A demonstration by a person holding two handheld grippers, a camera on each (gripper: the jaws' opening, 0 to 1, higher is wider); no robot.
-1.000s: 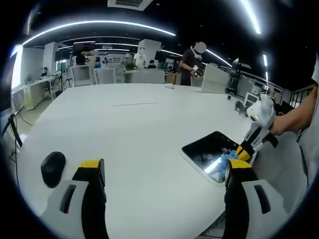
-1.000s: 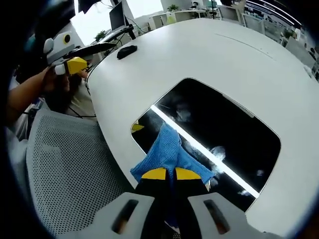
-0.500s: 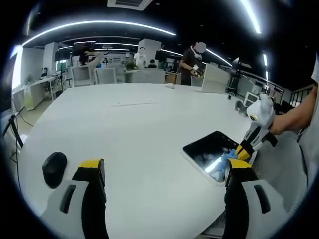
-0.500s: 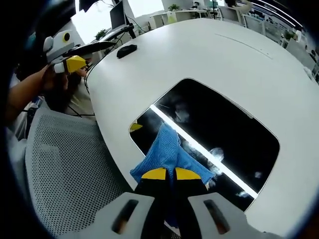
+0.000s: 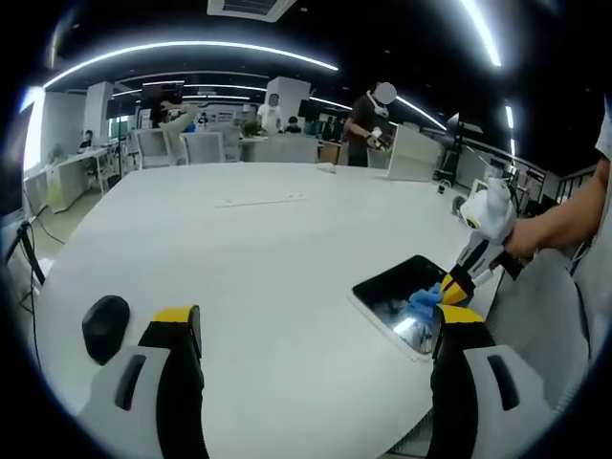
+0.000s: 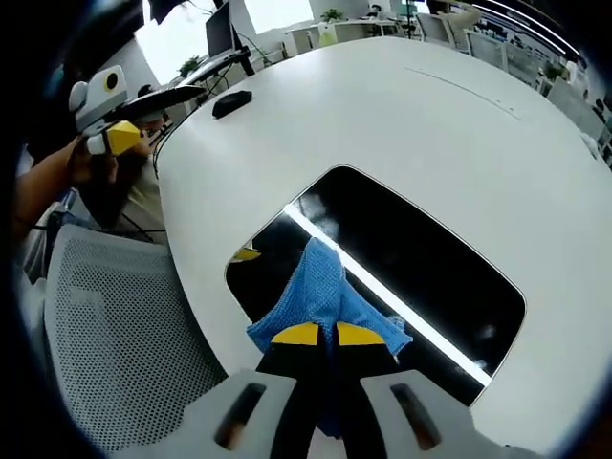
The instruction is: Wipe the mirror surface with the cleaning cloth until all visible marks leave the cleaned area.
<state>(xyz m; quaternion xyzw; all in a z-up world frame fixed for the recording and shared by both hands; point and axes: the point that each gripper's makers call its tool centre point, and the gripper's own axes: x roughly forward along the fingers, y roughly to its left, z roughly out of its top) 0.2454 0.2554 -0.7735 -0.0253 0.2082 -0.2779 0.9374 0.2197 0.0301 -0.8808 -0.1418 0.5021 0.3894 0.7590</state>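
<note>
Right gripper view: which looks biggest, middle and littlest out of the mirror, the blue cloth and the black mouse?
1. Mirror, the biggest, a dark rounded panel on the white table.
2. Blue cloth, pinched in the right tool; being nearest the camera makes it look bigger.
3. Black mouse, the littlest, though it lies farthest away.

Large white rounded-edge table (image 5: 268,258) (image 6: 459,124): smooth, matte top, curved near edge. Lying directly on it:
- flat rectangular black-faced mirror with rounded corners and a thin white border (image 5: 397,296) (image 6: 402,253), near the table's edge (a bright ceiling light strip reflects across it);
- black computer mouse (image 5: 105,323) (image 6: 232,102), well apart from the mirror, near the rim;
- thin, long white strip (image 5: 260,200), mid-table, too small to identify.
</note>
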